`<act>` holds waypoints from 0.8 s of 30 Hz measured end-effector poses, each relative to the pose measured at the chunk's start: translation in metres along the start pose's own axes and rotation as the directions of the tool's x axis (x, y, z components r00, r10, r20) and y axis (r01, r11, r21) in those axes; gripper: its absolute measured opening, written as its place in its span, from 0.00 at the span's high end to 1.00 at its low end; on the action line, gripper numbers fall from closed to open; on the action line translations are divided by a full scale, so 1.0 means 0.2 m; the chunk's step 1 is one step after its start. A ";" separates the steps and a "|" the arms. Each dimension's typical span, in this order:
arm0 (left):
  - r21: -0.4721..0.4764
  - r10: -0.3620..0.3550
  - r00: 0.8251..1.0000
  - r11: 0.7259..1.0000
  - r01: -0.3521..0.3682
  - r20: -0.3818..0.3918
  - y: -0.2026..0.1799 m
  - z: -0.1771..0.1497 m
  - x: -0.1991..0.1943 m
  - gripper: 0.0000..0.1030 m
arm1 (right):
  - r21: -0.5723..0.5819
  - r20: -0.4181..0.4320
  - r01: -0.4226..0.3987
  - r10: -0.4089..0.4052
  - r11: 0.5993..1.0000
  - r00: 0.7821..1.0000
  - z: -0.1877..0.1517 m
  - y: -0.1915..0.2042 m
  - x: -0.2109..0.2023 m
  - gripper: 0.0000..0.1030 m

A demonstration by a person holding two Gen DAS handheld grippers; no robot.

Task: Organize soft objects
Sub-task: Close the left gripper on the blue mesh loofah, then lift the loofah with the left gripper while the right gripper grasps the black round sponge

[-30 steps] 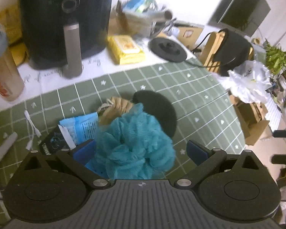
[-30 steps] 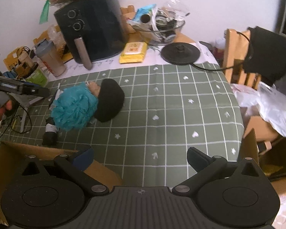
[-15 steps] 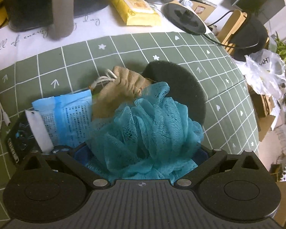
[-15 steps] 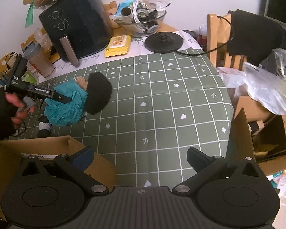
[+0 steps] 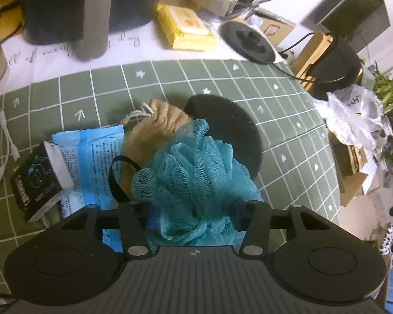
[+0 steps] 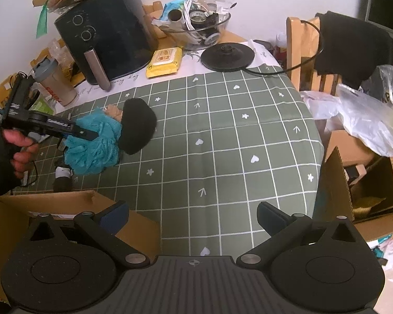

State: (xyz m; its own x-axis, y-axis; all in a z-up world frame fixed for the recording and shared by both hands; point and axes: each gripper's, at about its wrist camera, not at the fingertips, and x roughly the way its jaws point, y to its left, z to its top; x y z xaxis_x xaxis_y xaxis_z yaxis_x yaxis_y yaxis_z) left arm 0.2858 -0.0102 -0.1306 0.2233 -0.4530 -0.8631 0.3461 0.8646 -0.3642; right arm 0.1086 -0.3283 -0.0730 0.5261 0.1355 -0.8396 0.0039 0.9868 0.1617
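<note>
Both left gripper [image 5: 191,209] fingers just closed on teal bath pouf [image 5: 196,167]

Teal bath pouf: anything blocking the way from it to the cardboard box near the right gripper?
Nothing visible does. The left gripper has just been closing, its pads squeezing the teal bath pouf. Between the pouf and the cardboard box there is only a small dark item low on the green tablecloth. The box's flaps stand open.
</note>
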 end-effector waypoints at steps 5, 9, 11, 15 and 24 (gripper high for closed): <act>-0.006 -0.008 0.998 1.000 0.008 0.057 -0.01 -0.04 -0.10 0.57 | -0.028 0.023 0.013 -0.012 1.000 1.000 0.02 0.00 0.01 0.00; -0.009 -0.011 0.995 1.000 0.012 0.103 -0.03 -0.07 -0.21 0.57 | -0.059 0.036 0.040 -0.038 0.997 0.999 0.05 -0.01 0.03 0.00; -0.014 -0.008 0.992 1.000 0.010 0.127 -0.03 -0.09 -0.26 0.58 | -0.071 0.046 0.038 -0.035 0.997 0.998 0.07 -0.01 0.04 0.00; -0.030 0.004 0.983 1.000 0.001 0.184 -0.04 -0.13 -0.37 0.58 | -0.101 0.056 0.024 -0.018 0.995 0.998 0.11 -0.03 0.05 0.00; -0.068 0.053 0.950 0.997 -0.033 0.307 -0.07 -0.24 -0.64 0.58 | -0.225 0.060 -0.014 0.028 0.974 0.998 0.24 -0.01 0.14 0.00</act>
State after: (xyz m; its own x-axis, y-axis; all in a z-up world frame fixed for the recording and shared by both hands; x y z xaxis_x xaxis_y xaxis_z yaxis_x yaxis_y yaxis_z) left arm 0.2094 0.0450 -0.0319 0.5098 -0.4518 -0.7321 0.2755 0.8919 -0.3585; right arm 0.1645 -0.3304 -0.0728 0.5764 0.1575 -0.8019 -0.1948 0.9794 0.0523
